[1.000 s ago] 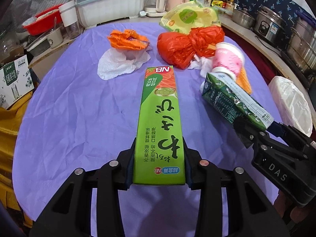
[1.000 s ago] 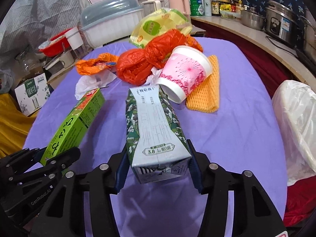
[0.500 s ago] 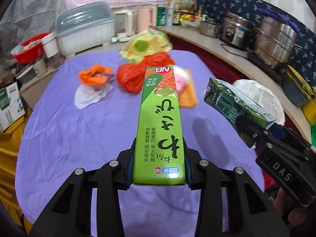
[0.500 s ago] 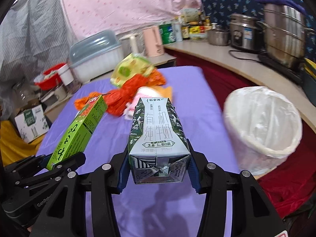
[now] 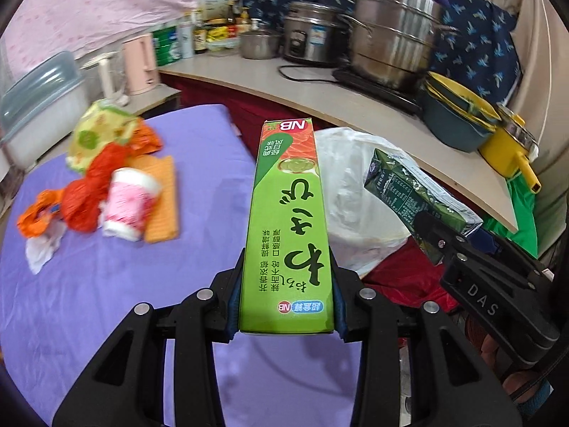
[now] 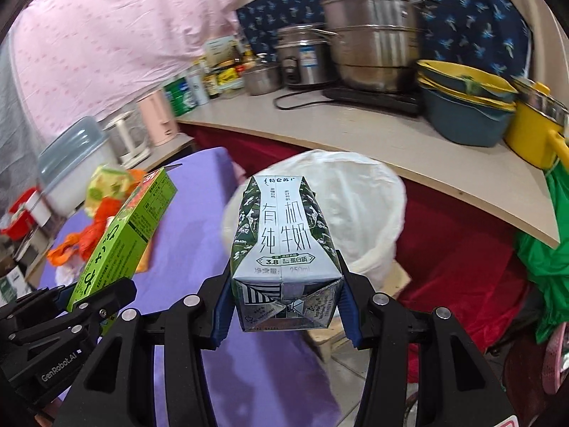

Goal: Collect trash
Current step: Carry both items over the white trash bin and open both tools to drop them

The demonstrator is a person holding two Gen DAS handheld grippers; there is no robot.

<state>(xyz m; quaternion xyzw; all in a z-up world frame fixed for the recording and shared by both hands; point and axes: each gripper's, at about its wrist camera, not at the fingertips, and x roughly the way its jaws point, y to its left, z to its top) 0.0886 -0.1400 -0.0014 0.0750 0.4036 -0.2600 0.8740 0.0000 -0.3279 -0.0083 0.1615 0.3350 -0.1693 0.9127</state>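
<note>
My left gripper (image 5: pixel 287 315) is shut on a long green box (image 5: pixel 288 220) and holds it in the air, its far end over the edge of the purple table (image 5: pixel 89 284). My right gripper (image 6: pixel 284 315) is shut on a green milk carton (image 6: pixel 284 235), held in front of a bin lined with a white bag (image 6: pixel 359 210). The bin (image 5: pixel 348 192) stands just right of the table. The carton (image 5: pixel 409 195) and the right gripper show at the right of the left wrist view; the green box (image 6: pixel 124 235) shows at the left of the right wrist view.
More trash lies on the table: a pink cup (image 5: pixel 129 206), a red bag (image 5: pixel 92 195), an orange cloth (image 5: pixel 161 199), an orange wrapper (image 5: pixel 35 217), white tissue (image 5: pixel 41 252), a yellow-green packet (image 5: pixel 97 135). A counter (image 6: pixel 409 149) with pots (image 6: pixel 370 35) runs behind the bin.
Both grippers have swung right with their loads, away from the trash pile on the table. The white-lined bin now sits straight ahead of the milk carton and closer.
</note>
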